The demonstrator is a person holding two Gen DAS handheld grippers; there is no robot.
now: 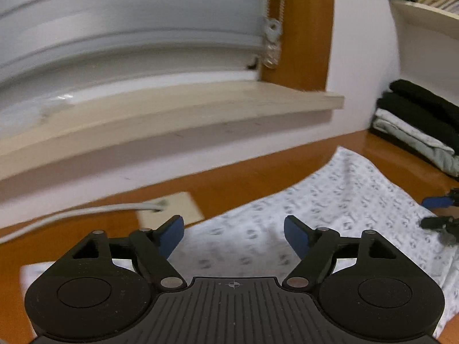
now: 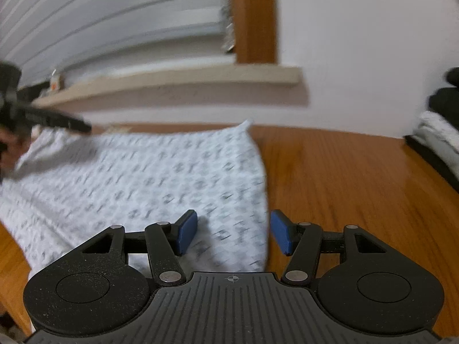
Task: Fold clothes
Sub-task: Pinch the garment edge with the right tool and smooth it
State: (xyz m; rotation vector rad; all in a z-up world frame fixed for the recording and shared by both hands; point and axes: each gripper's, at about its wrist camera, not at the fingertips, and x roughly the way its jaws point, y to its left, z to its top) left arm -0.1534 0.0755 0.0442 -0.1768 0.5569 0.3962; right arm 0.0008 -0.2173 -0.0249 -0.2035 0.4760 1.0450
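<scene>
White patterned cloth is lying spread flat on the wooden table, folded edge on its right side running toward the wall. In the left wrist view the cloth is stretching from under the gripper out to the right.

Left gripper is hovering over the cloth's near-left part, jaws standing wide apart, nothing between the pads. Right gripper is sitting over the cloth's right edge, jaws parted too, left pad above the fabric, right pad above bare table; pads not pressing anything as far as can be seen. Each gripper is showing at the edge of the other's view, blurred and cut off.

Around it: a stack of folded clothes, black on top of pale grey, is sitting at the far right of the table, well apart from the cloth. A beige square plate with a grey cable plugged in is lying just left of the cloth. Windowsill and blinds are behind; a bookshelf is clipped at top right.

Both views are blurring; the pattern marks are unreadable.
</scene>
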